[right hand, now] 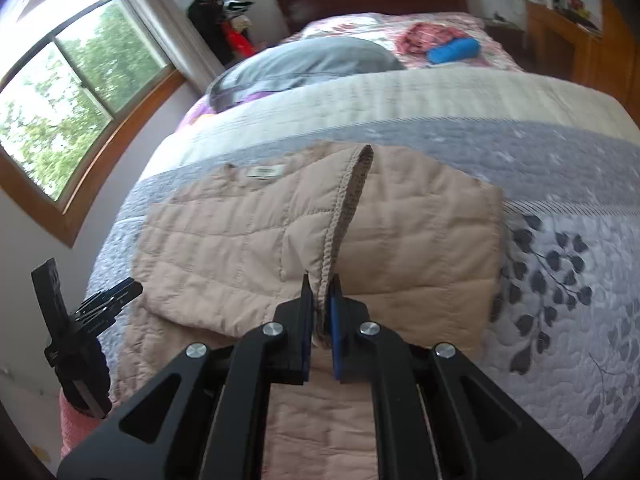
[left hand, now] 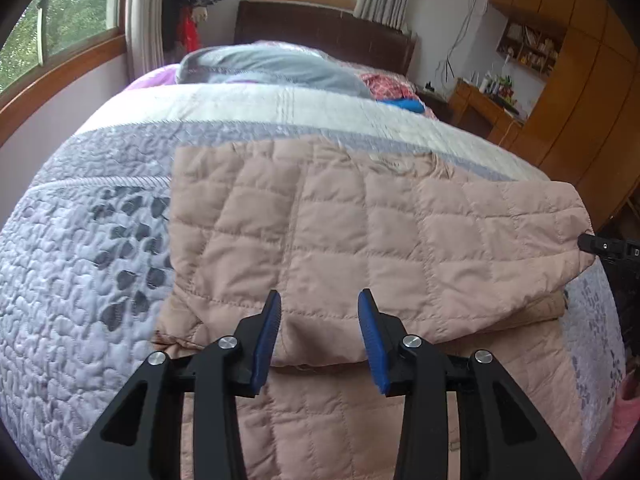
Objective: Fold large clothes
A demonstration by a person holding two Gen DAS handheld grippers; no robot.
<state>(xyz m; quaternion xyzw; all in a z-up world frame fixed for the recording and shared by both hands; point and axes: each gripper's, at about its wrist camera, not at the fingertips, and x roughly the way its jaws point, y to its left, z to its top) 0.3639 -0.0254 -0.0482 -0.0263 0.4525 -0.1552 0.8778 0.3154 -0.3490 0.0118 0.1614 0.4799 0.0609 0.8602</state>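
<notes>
A pale pink quilted jacket (left hand: pixel 340 232) lies spread on the bed, partly folded over itself. My left gripper (left hand: pixel 319 304) is open, its blue pads just above the jacket's folded near edge, holding nothing. My right gripper (right hand: pixel 320 296) is shut on the jacket's knitted ribbed cuff (right hand: pixel 348 208) and holds it lifted above the jacket body (right hand: pixel 224 232). The right gripper's tip shows in the left wrist view (left hand: pixel 588 242) at the jacket's right end. The left gripper shows at the left of the right wrist view (right hand: pixel 108 300).
The bed carries a grey-lilac quilted cover with a leaf print (left hand: pixel 80 280) (right hand: pixel 560 280). A grey pillow (left hand: pixel 260 64), a red cloth and a blue roll (right hand: pixel 452 51) lie near the dark headboard. Windows are on the left, wooden cabinets (left hand: pixel 580 80) on the right.
</notes>
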